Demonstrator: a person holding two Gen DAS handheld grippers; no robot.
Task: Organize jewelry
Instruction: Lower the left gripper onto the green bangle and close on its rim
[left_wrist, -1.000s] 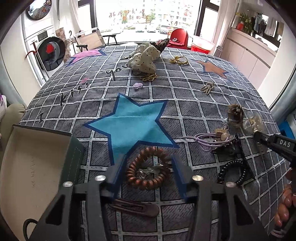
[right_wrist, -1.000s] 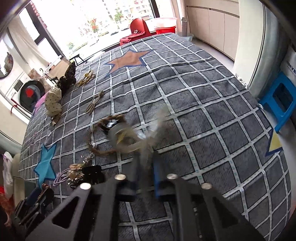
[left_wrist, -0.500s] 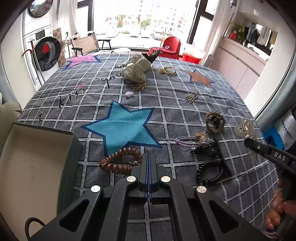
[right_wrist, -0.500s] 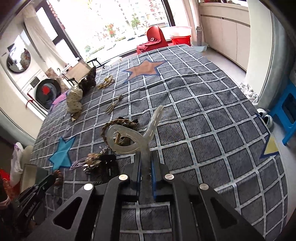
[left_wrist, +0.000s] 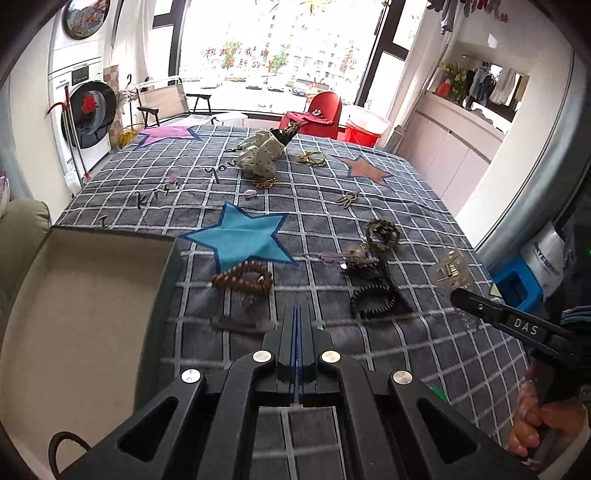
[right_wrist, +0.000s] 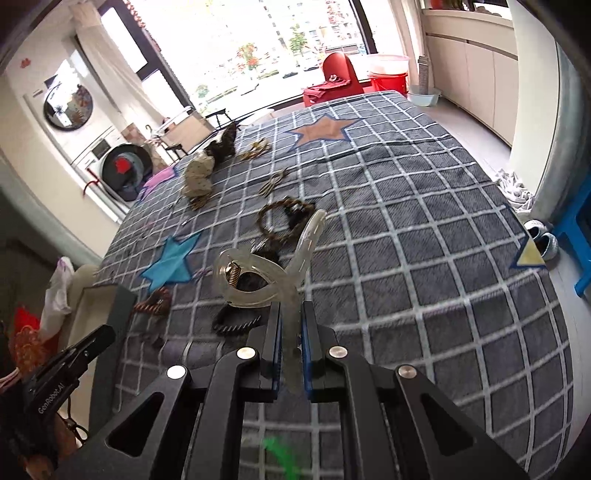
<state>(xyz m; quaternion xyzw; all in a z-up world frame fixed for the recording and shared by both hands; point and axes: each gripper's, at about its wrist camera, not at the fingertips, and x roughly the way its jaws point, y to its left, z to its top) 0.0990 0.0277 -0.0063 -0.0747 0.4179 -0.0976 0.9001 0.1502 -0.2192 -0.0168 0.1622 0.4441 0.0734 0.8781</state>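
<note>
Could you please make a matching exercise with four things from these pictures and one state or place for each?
Things:
1. clear hair claw
2. brown bead bracelet
3. left hand-held gripper
4. open box

States or places:
A. shut on nothing
B. lying on the blanket below the blue star
C. held in the right hand-held gripper
D. at the left edge of the blanket

Pairs: 1-C, 2-B, 3-A, 4-D

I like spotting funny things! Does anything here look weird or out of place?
The left gripper is shut on nothing, while the wooden bead bracelet lies on the blanket ahead of it, outside the box.
</note>
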